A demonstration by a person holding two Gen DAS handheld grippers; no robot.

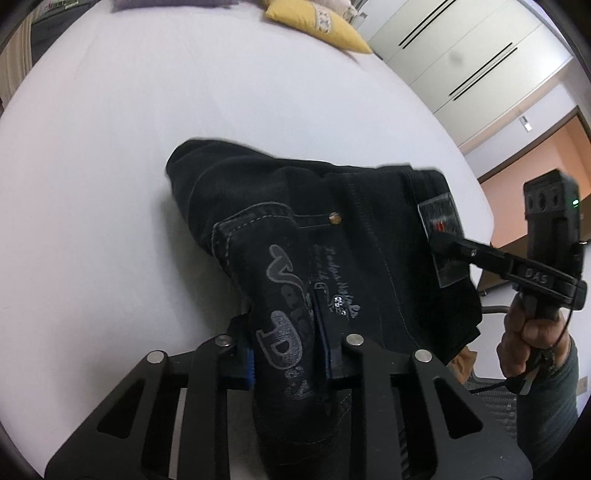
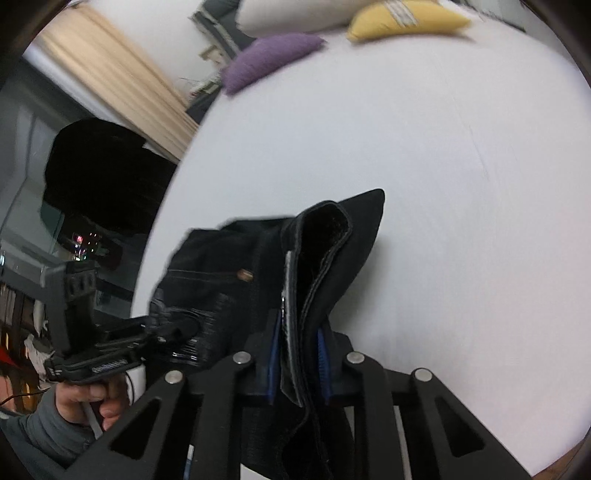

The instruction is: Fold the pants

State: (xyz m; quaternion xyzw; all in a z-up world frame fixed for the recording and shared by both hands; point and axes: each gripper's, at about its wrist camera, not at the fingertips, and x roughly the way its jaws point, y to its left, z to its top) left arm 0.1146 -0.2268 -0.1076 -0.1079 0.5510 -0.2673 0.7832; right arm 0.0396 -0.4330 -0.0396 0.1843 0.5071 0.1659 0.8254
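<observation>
Left gripper at 6 o'clock, fingers clamped on a printed fold of the black pants; lettering partly hidden in creases. Pants bunched over the white bed, lower part cut off. Right gripper at 3 o'clock, fingers pinching the waistband edge; fingertips buried in cloth.

White bed, yellow cushion, purple cushion, beige curtain, white wardrobe
</observation>
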